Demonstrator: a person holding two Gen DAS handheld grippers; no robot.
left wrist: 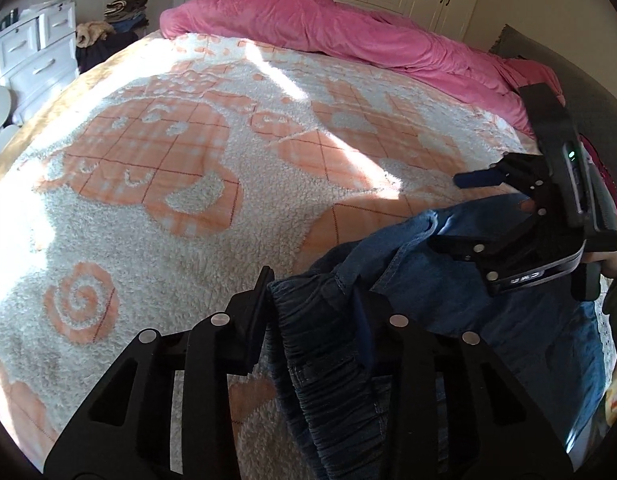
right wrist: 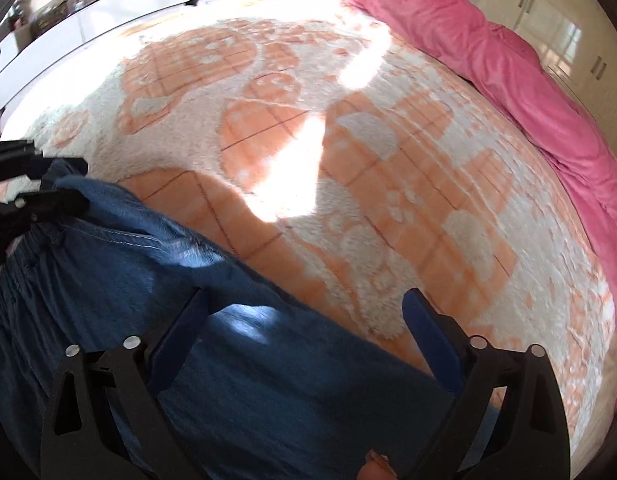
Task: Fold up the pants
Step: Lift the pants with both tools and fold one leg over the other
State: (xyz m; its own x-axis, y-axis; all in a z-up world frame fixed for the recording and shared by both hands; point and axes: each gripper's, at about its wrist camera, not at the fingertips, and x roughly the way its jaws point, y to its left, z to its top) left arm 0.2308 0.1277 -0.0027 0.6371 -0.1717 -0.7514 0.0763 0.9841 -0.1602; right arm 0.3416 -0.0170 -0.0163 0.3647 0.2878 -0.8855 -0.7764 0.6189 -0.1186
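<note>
Pants (left wrist: 336, 344) at bed's (left wrist: 180, 184) near edge; left gripper (left wrist: 312, 304) clamped on waistband, right gripper (right wrist: 304, 344) jaws spread wide over denim.

Denim jeans (left wrist: 412, 264), matt, stitched seams; fleecy rough blanket (left wrist: 188, 184); plush pink duvet (left wrist: 348, 36); matt black plastic left gripper (left wrist: 312, 304).

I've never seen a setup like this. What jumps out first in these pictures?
The blue jeans first: the left gripper is clamped on their gathered waistband at the near edge of the bed, while the right gripper hangs open over the denim. Behind them spreads a fluffy orange-and-white blanket streaked with sunlight. A rumpled pink duvet is heaped along the far side.
</note>
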